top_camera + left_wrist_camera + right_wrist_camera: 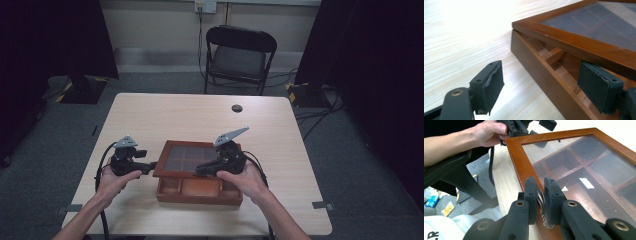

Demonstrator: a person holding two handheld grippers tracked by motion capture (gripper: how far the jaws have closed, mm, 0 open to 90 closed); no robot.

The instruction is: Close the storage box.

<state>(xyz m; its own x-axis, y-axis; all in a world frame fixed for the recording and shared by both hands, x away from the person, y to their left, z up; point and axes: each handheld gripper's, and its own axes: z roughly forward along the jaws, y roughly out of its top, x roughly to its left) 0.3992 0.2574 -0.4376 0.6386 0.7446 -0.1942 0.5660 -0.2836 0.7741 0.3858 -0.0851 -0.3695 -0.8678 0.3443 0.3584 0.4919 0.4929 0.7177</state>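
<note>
A brown wooden box with several compartments sits on the near middle of the table. Its glass-paned lid is tilted up at the front. My right gripper is shut on the small metal handle at the lid's front edge; in the high view the right gripper sits over the lid's near right part. My left gripper stands open at the box's left side, and the side wall runs between its pads without touching them. From above, the left gripper points at the lid's left corner.
The light wooden table has a dark round cable hole at the back middle. A black folding chair stands behind the table. Cables trail from both grippers toward the near edge.
</note>
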